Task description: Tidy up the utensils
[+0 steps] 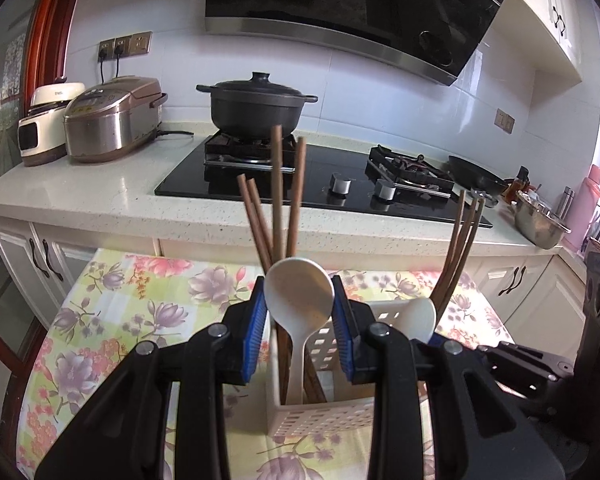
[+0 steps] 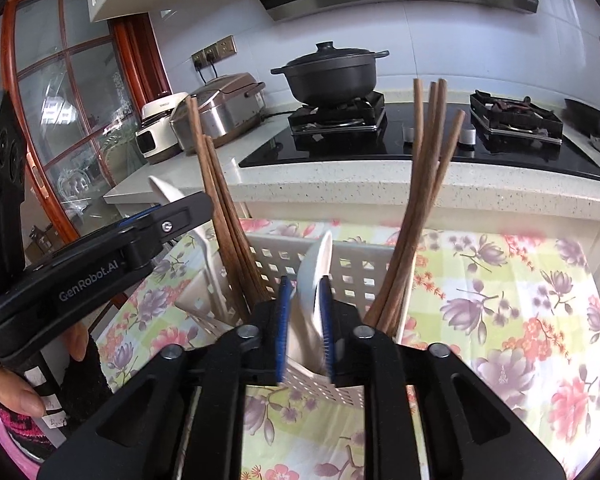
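Lowering two white spoons into the slotted white caddy [image 1: 324, 416] on the floral cloth [image 1: 112, 320].

Left gripper [image 1: 300, 332] pads pinch the left spoon [image 1: 300, 296] by its bowl edges; right gripper [image 2: 306, 328] jaws stand slightly apart around the right spoon [image 2: 314, 276], seemingly released. Light, rigid, slick plastic: a handle grip looks steadier. Wooden chopsticks [image 2: 424, 184] stand alongside in the caddy.

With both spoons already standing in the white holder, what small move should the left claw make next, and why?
Probably open the left claw and lift away. Its pads clamp the bowl of a white spoon whose handle already reaches down into the holder beside the chopsticks. The right claw already looks slack around its own spoon, so this release seems to be what remains.
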Available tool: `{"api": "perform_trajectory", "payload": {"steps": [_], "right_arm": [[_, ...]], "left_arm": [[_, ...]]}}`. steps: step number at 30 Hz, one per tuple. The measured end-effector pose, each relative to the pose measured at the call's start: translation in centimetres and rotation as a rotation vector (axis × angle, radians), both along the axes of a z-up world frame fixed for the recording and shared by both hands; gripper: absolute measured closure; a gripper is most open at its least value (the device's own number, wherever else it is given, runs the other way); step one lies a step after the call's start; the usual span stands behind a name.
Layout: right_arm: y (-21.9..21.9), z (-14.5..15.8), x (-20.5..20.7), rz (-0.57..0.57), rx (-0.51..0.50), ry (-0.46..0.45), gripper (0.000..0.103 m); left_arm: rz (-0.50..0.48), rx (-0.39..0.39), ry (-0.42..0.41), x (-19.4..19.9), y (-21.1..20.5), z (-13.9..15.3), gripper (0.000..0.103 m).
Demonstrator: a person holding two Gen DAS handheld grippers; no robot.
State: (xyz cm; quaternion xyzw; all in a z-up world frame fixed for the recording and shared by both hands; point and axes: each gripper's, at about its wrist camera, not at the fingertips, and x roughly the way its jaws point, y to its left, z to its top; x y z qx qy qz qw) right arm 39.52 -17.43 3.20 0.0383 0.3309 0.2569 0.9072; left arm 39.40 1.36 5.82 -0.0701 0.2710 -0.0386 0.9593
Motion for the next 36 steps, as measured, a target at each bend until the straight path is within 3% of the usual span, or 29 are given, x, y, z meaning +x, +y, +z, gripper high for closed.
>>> {"api": "perform_trajectory", "payload": {"steps": [3,10,15,20,22,30,36], "right_arm": [[-0.4,0.0,-0.4,-0.001,0.001,0.0,0.065],[-2.0,0.5,-1.6,-0.027,-0.005,-0.025,0.064],[-3.0,1.2,-3.3,-0.059,-0.028,-0.064,0.063],[-4.2,2.4,-6.1,-0.112,-0.05,-0.13,0.047],[-4.9,2.9,-7.6,-0.136,-0.045,-0.155,0.038],[-6.2,3.3,-13.0,-0.177,-0.044,-0.229,0.02],[-6.4,3.0,-15.7,-0.203,-0.04,-0.237,0.019]], "left_arm": [[0.01,0.004,0.001,-0.2,0.3,-0.2,0.06],[0.027,-0.004,-0.009,-1.0,1.0,0.1,0.052],[0.066,0.002,-0.027,-2.3,1.5,0.6,0.026],[0.111,0.067,-0.065,-4.7,1.6,1.4,0.005],[0.128,0.093,-0.083,-6.1,1.7,1.7,0.005],[0.108,0.172,-0.123,-12.7,1.4,1.8,0.005],[0.103,0.203,-0.159,-17.0,0.5,1.5,0.005]]}}
